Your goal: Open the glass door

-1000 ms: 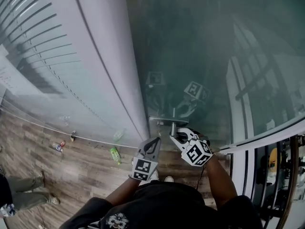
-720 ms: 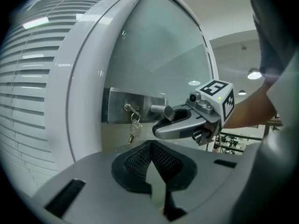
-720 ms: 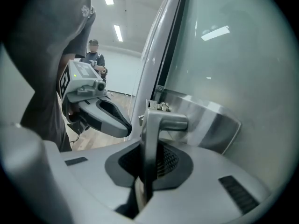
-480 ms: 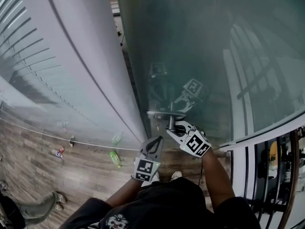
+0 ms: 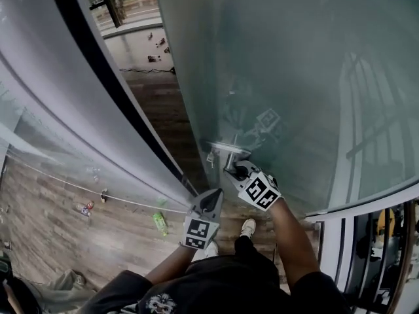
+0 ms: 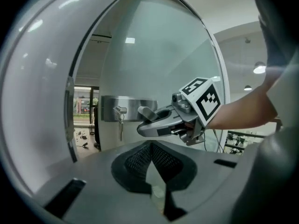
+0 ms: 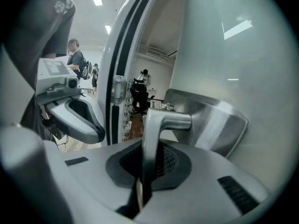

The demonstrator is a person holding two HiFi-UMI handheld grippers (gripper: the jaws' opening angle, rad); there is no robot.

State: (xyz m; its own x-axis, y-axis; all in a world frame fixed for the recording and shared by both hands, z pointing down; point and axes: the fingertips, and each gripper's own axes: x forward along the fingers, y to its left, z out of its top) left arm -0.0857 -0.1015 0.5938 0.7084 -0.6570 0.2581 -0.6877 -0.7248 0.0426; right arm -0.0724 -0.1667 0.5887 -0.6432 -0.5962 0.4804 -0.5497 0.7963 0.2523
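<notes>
Glass door [image 5: 294, 77], filling 12 to 3 o'clock, is seen ajar. Its stiff lever handle [image 7: 150, 143] is clamped by the right gripper [image 5: 236, 169]. The left gripper [image 5: 211, 200], at 6 o'clock, is closed empty. The pane is judged heavy and slick, best taken by that lever.

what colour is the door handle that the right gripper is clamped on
Silver, plain brushed metal with no pattern. The door handle shows best in the right gripper view.

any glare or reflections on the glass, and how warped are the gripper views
Head view: the glass door faintly mirrors the right gripper, no harsh glare. Left gripper view: fisheye bends the door frame into an arc, corners black. Right gripper view: a light reflection streaks the glass; the door handle is sharp.
</notes>
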